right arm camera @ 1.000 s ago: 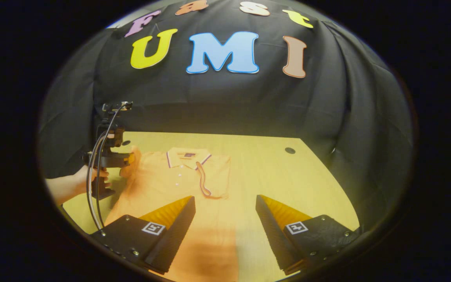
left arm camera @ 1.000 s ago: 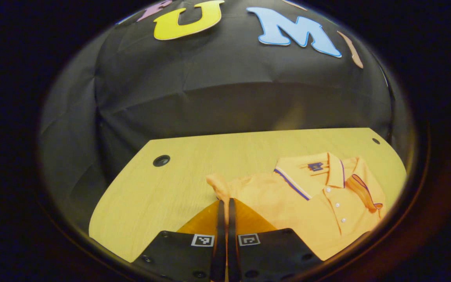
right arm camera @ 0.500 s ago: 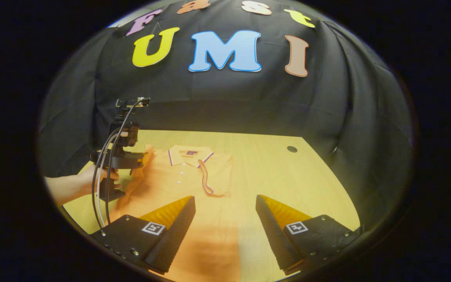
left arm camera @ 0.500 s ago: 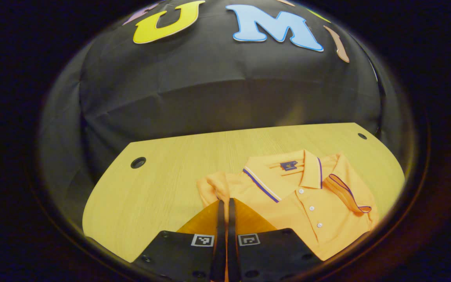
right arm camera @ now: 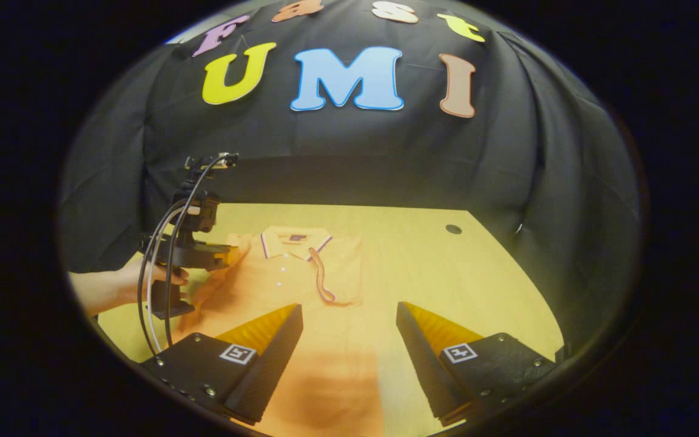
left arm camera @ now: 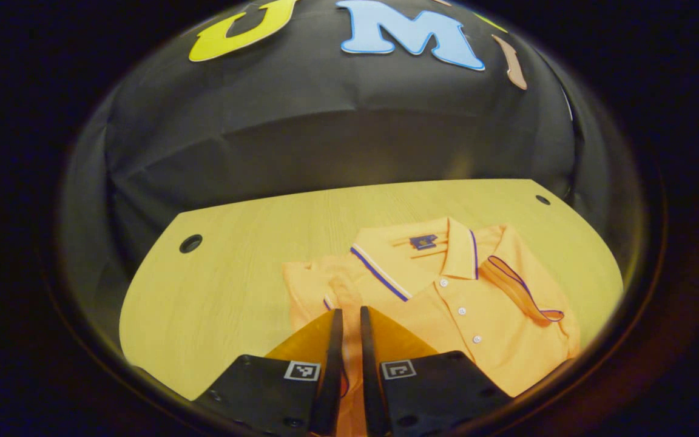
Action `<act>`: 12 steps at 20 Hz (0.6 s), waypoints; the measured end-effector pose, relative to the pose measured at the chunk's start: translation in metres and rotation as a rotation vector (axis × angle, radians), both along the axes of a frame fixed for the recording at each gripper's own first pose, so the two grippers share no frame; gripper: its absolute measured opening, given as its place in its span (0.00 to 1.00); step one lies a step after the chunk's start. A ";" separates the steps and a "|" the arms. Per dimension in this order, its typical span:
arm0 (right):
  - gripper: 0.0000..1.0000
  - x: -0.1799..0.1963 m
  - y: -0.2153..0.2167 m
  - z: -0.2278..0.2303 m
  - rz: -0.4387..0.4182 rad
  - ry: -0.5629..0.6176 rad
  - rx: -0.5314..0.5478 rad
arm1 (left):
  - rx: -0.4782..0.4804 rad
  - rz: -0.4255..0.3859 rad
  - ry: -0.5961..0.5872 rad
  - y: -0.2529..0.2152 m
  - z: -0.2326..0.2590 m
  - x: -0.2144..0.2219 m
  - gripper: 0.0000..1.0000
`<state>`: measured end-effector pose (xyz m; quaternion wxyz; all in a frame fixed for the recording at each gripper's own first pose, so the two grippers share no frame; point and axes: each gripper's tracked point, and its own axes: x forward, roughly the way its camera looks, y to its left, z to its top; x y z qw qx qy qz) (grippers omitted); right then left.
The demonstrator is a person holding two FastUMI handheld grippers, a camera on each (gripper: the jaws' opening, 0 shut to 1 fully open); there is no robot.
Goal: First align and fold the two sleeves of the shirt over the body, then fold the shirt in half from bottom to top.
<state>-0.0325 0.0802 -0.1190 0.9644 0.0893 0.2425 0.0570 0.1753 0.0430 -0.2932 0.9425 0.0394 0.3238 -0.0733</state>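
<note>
Orange shirt sleeve between left tool's narrow-gapped fingers

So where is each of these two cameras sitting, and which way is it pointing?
Left gripper view: rides on the left tongs, looking forward over an orange polo shirt on a wooden table; its own two fingers stand slightly apart around shirt fabric.
Right gripper view: rides on the right tongs, held open above the shirt's lower part, facing the booth wall; the left tongs and a hand show farther off.
Both share the shirt, table and wall.
</note>
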 end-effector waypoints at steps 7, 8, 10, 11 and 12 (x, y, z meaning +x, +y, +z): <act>0.96 -0.017 -0.010 -0.002 0.044 -0.036 0.002 | -0.043 -0.013 -0.017 -0.013 0.030 -0.044 0.68; 0.96 -0.020 -0.011 -0.003 0.053 -0.039 0.001 | -0.048 -0.014 -0.023 -0.015 0.037 -0.052 0.69; 0.96 -0.027 -0.018 -0.004 0.070 -0.050 -0.011 | -0.064 -0.015 -0.047 -0.020 0.052 -0.070 0.76; 0.96 -0.032 -0.021 -0.003 0.077 -0.057 -0.011 | -0.072 -0.011 -0.061 -0.022 0.058 -0.079 0.79; 0.96 -0.034 -0.023 -0.003 0.085 -0.063 -0.005 | -0.074 0.001 -0.069 -0.021 0.062 -0.089 0.81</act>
